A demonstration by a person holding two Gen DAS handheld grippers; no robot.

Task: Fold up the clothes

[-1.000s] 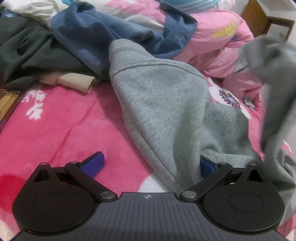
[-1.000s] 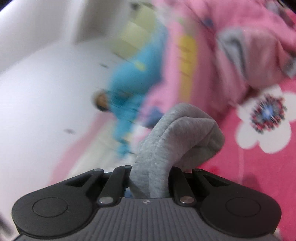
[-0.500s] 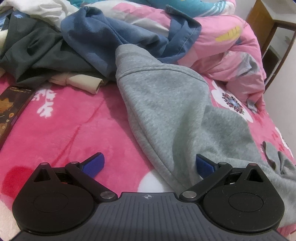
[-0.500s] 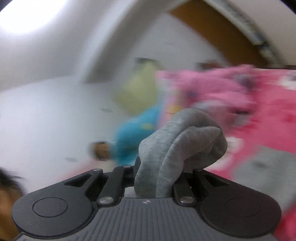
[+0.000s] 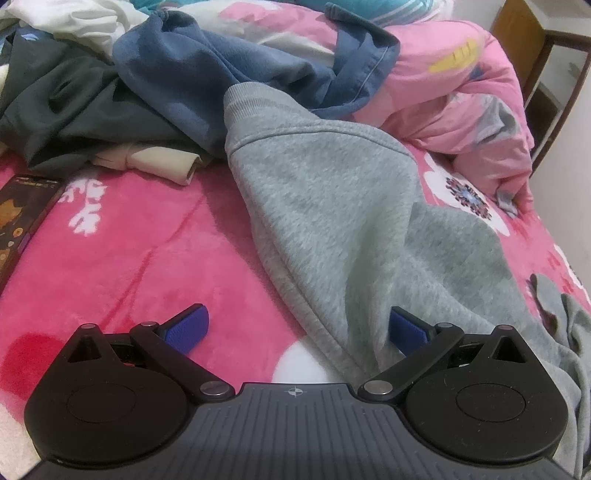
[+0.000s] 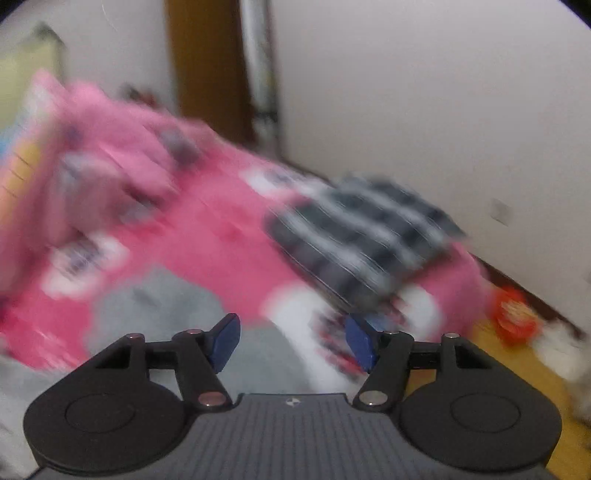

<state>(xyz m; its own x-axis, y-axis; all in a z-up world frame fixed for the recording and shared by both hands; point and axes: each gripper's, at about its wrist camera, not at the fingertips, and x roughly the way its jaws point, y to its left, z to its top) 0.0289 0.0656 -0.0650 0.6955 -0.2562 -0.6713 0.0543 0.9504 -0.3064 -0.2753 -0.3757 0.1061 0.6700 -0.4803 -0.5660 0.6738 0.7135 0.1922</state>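
**Grey sweatshirt spread on the pink bed, both claws apart**

We look first at the largest thing, the bright pink blanket (image 5: 140, 236) that covers the bed, printed with white flowers. At its far end lies a bunched pale pink quilt (image 5: 461, 99), and to the left of that a heap of unfolded clothes — a blue garment (image 5: 207, 70), a dark green garment (image 5: 66, 110), a white garment (image 5: 70, 18) and a small cream piece (image 5: 155, 162) at the heap's near edge.

The grey sweatshirt (image 5: 332, 206) lies across the blanket, running from its ribbed cuff, which rests against the blue garment, down toward our left gripper (image 5: 295, 328). That gripper's blue pads stand wide apart; the sweatshirt's near edge passes between them and lies against the right pad (image 5: 408, 330), while the left pad sits clear over bare blanket. We press on nothing there.

In the right wrist view, heavily blurred, we see grey cloth on the blanket below and left of our right gripper (image 6: 291, 343), whose jaws are opening with nothing between them. Beyond it rests a black-and-white checked item (image 6: 362, 240) on the blanket, and a red object (image 6: 511, 314) sits on the wooden floor by the wall.

At the left edge of the bed lies a dark phone (image 5: 26, 218), flat on the blanket.
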